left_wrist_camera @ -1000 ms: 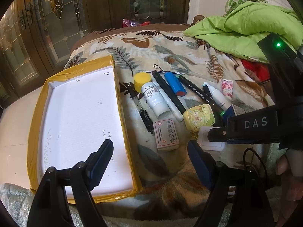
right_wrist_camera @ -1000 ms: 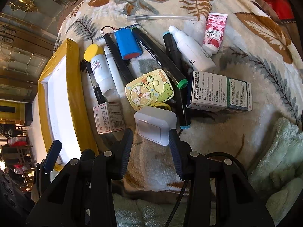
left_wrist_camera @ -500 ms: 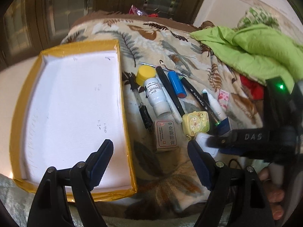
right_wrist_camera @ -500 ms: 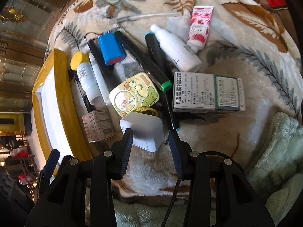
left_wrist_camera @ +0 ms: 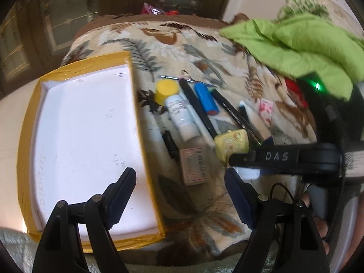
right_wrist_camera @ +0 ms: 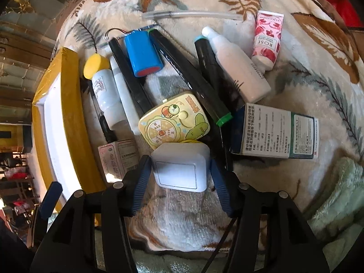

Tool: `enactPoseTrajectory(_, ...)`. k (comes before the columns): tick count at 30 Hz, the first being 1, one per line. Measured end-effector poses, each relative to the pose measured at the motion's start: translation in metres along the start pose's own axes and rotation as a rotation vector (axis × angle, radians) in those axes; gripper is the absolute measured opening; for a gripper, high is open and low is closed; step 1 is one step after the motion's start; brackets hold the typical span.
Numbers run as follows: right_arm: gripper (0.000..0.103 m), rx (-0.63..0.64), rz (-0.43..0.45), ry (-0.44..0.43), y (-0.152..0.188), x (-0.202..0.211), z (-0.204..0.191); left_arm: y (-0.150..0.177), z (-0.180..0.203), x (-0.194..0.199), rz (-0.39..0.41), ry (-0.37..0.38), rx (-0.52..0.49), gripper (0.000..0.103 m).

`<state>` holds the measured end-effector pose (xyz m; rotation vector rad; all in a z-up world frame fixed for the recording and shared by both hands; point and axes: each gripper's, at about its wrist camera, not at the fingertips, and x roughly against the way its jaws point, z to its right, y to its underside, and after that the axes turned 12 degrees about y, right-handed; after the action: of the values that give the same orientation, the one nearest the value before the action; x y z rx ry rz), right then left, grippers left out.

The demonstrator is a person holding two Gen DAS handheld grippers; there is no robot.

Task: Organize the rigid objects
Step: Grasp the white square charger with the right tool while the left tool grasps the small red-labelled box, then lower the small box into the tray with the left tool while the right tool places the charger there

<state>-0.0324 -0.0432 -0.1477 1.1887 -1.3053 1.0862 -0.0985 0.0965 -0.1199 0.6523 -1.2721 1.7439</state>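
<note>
A white square charger block (right_wrist_camera: 179,166) lies on the leaf-patterned blanket, just below a yellow cartoon case (right_wrist_camera: 175,122). My right gripper (right_wrist_camera: 179,179) points steeply down and straddles the block. Its jaws are opening, with the pads (right_wrist_camera: 142,177) beside the block's sides and not pressing. The left wrist view shows this gripper's black body and the block (left_wrist_camera: 248,173) under it. My left gripper (left_wrist_camera: 179,175) is open and holds nothing, above the near right corner of the yellow-taped tray (left_wrist_camera: 136,104). The tray's white inside holds nothing.
Crowded between tray and block: a yellow-capped bottle (right_wrist_camera: 103,86), a blue battery (right_wrist_camera: 143,54), black markers (right_wrist_camera: 188,75), a small pink box (right_wrist_camera: 118,159). On the right lie a white spray bottle (right_wrist_camera: 236,68), a rose tube (right_wrist_camera: 267,38), a medicine box (right_wrist_camera: 273,132). A green cloth (left_wrist_camera: 295,45) is heaped at the back.
My right gripper has sunk onto the white block and its jaws have spread wider, now on both sides of it. The left gripper has tipped downward without travelling.
</note>
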Motion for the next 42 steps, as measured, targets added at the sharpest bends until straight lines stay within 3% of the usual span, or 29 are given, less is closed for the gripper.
enactPoseTrajectory(3, 0.053, -0.023, 0.022, -0.034, -0.003, 0.006, 0.009, -0.006, 0.004, -0.014, -0.053, 0.02, -0.009, 0.072)
enactPoseTrajectory(5, 0.053, -0.052, 0.031, -0.055, -0.006, 0.009, 0.017, -0.01, 0.006, -0.027, -0.098, 0.017, -0.008, 0.059)
enactPoseTrajectory(7, 0.053, -0.075, 0.043, -0.075, -0.008, 0.012, 0.025, -0.013, 0.01, -0.036, -0.13, 0.016, -0.009, 0.055)
enactPoseTrajectory(10, 0.053, -0.101, 0.075, -0.117, -0.009, 0.018, 0.03, -0.018, 0.02, -0.055, -0.184, -0.053, -0.048, 0.053)
enactPoseTrajectory(13, 0.053, -0.105, 0.081, -0.124, -0.008, 0.02, 0.028, -0.02, 0.016, -0.073, -0.243, -0.091, -0.042, 0.036)
enactPoseTrajectory(17, 0.053, -0.12, 0.076, -0.169, -0.007, 0.019, 0.035, -0.019, 0.011, -0.065, -0.212, -0.095, -0.029, 0.035)
enactPoseTrajectory(22, 0.053, -0.141, 0.089, -0.308, -0.007, 0.023, 0.035, -0.016, 0.005, -0.029, -0.159, 0.008, 0.034, 0.035)
enactPoseTrajectory(25, 0.053, -0.131, 0.113, -0.378, -0.005, 0.03, 0.03, -0.014, -0.014, 0.005, -0.121, 0.11, 0.133, 0.035)
enactPoseTrajectory(30, 0.053, 0.016, 0.166, -0.477, 0.007, 0.05, -0.006, -0.003, -0.057, 0.06, -0.014, 0.172, 0.255, 0.034)
enactPoseTrajectory(33, 0.053, 0.16, 0.184, -0.505, 0.026, 0.061, -0.044, 0.007, -0.097, 0.077, 0.018, 0.068, 0.294, 0.035)
enactPoseTrajectory(36, 0.053, 0.271, 0.169, -0.532, 0.048, 0.062, -0.085, 0.011, -0.127, 0.07, 0.005, 0.024, 0.358, 0.035)
enactPoseTrajectory(39, 0.053, 0.385, 0.165, -0.473, 0.067, 0.053, -0.125, 0.012, -0.143, 0.059, -0.02, -0.045, 0.392, 0.035)
enactPoseTrajectory(42, 0.053, 0.464, 0.146, -0.353, 0.079, 0.033, -0.153, 0.015, -0.148, 0.055, -0.038, -0.044, 0.414, 0.035)
